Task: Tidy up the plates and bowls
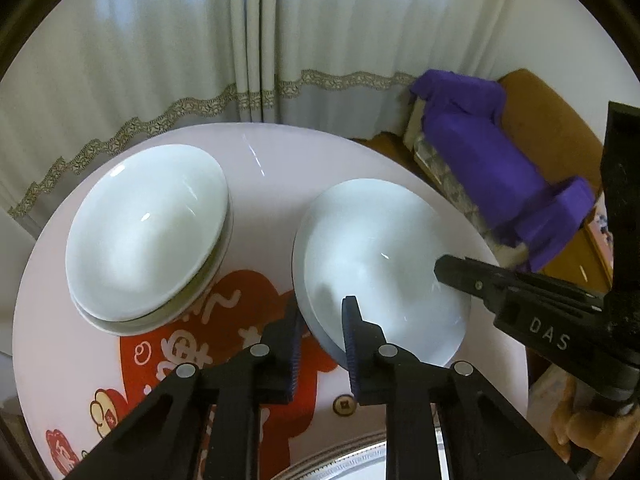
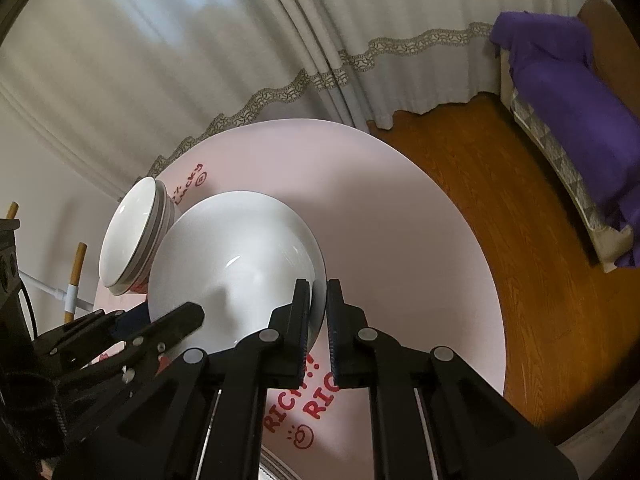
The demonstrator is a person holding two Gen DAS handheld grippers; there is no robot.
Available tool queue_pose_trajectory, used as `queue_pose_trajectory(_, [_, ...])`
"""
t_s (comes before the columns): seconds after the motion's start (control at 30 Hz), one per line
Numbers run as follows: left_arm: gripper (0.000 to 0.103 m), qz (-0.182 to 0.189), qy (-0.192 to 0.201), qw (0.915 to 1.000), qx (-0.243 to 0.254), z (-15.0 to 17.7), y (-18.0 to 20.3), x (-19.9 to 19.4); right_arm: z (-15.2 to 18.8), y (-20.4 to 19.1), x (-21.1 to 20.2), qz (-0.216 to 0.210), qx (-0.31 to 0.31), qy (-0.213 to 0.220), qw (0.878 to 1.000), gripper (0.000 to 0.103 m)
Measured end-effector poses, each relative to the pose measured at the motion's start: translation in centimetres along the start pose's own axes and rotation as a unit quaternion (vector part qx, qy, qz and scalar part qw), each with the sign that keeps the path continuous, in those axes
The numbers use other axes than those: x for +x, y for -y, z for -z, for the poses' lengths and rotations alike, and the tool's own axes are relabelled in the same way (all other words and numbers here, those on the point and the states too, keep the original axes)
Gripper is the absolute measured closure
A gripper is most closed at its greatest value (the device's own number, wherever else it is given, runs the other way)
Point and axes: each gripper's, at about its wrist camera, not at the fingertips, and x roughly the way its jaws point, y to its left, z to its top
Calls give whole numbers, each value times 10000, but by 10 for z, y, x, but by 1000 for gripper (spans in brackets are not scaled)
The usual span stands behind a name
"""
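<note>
Round pink table with white crockery

A round table point(image 1: 256, 148) with a pale pink top is seen, printed with red cartoon figures and red lettering. Two groups of white ware are set directly on it: a stack of bowls point(image 1: 148, 236) toward the left, with several rims visible one under another, and a wide white plate point(image 1: 380, 248) just beside it to the right, slightly apart. The plate's near edge is partly covered. A wooden floor point(image 2: 500, 216) is seen beyond the table's right edge.
</note>
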Motion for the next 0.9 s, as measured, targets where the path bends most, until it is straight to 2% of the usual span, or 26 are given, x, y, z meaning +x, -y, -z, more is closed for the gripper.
queue_pose_trajectory(0.3, [92,97,63,9999,-19,15,-12,-3,2,-2,-4,16,-23,-28,10000,95])
queue_pose_trajectory(0.6, [92,351,428,9984,-102,30,-36,-54,4,-30,-43,118,-283,252,9992,95])
queue_pose_trajectory(0.9, [92,513,840,9948,-272,43,-82,-101,-3,-84,-80,186,-782,613,9949,95])
